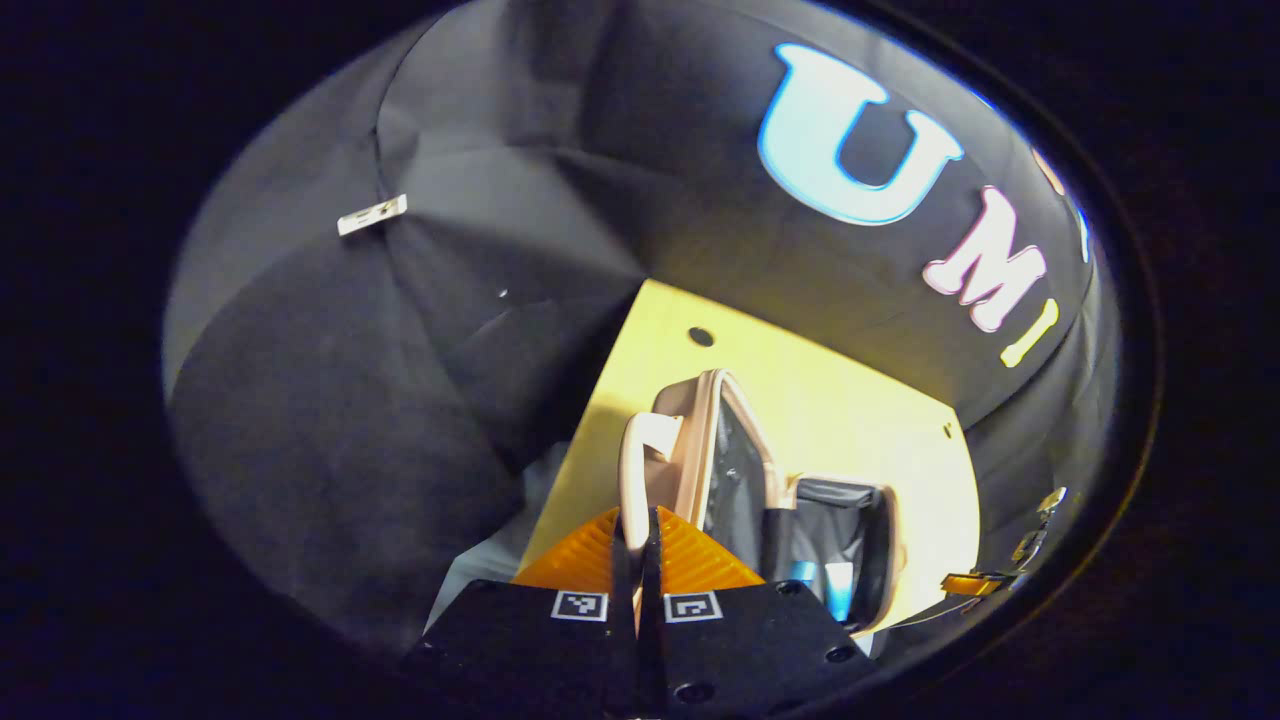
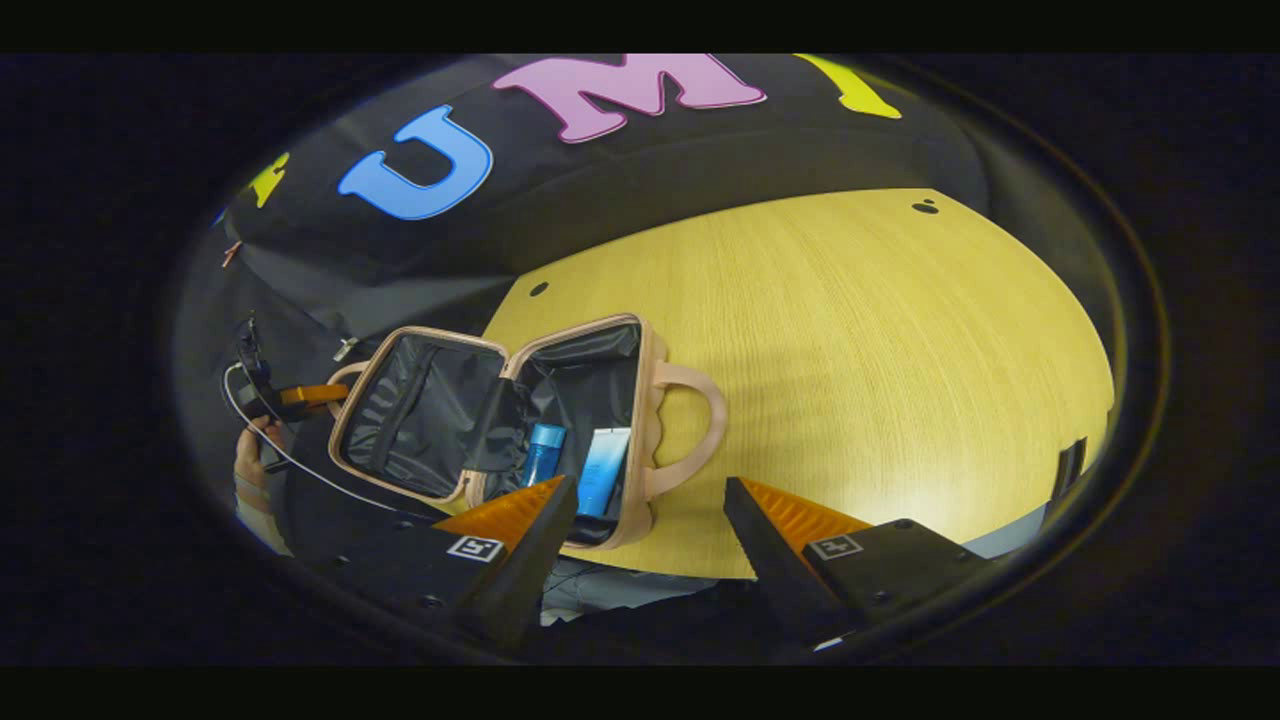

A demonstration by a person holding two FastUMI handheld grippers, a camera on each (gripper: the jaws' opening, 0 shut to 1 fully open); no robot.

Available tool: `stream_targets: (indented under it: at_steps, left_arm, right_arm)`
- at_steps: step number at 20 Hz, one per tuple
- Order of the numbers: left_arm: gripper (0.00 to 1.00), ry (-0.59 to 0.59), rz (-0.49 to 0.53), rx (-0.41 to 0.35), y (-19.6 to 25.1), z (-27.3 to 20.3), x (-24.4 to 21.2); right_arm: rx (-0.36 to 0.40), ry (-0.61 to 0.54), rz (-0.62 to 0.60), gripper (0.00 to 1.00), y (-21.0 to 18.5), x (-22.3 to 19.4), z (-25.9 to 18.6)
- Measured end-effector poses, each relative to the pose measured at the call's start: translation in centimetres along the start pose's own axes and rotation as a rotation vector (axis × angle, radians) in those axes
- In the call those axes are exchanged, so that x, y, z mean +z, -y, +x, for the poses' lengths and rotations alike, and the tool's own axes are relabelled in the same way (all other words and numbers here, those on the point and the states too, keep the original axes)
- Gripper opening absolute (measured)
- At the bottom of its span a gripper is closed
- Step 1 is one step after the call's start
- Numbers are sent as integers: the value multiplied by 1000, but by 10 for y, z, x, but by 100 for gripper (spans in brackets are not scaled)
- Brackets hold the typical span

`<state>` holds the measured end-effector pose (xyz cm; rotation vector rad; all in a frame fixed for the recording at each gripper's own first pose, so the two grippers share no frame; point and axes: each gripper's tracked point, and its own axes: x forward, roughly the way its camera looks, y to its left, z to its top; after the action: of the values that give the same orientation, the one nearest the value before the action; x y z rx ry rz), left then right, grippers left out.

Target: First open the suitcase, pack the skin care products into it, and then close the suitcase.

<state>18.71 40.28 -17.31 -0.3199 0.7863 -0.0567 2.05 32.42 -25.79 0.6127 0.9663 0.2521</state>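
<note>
Wooden table [image 2: 850,380]: suitcase [image 2: 500,420] open; left tongs [image 1: 637,535] clamp handle [image 1: 632,470], right tongs [image 2: 650,520] spread

Both grippers [image 2: 650,520] have black bodies with square coded markers and visible screws.

We hold the left gripper [image 1: 637,540] with its jaws drawn together, pinched on a thin edge between them. From the right gripper view it shows far off at the left, a hand [image 2: 250,455] grasping it. The right gripper [image 2: 650,520] has its jaws spread wide apart, gripping nothing, angled downward.
</note>
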Motion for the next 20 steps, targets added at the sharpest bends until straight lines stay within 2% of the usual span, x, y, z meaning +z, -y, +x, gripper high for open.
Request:
stream_targets:
  at_steps: [3,7,12,16,19,20]
  left_arm:
    - [6,36,41,-115,73,-19,7]
    - [6,50,184,-235,159,-29,-5]
    - [6,15,301,-367,274,-22,-65]
    - [6,-72,399,-403,355,18,-143]
    - [6,-155,436,-392,373,62,-190]
    - [6,-209,417,-379,374,80,-210]
  right_arm:
    - [9,24,3,94,4,0,-18]
    - [12,86,4,94,14,1,-56]
    - [1,154,-18,94,38,0,-102]
    - [-17,187,-24,94,73,14,-135]
    - [-54,236,16,94,113,21,-163]
    - [-68,243,31,94,126,19,-172]
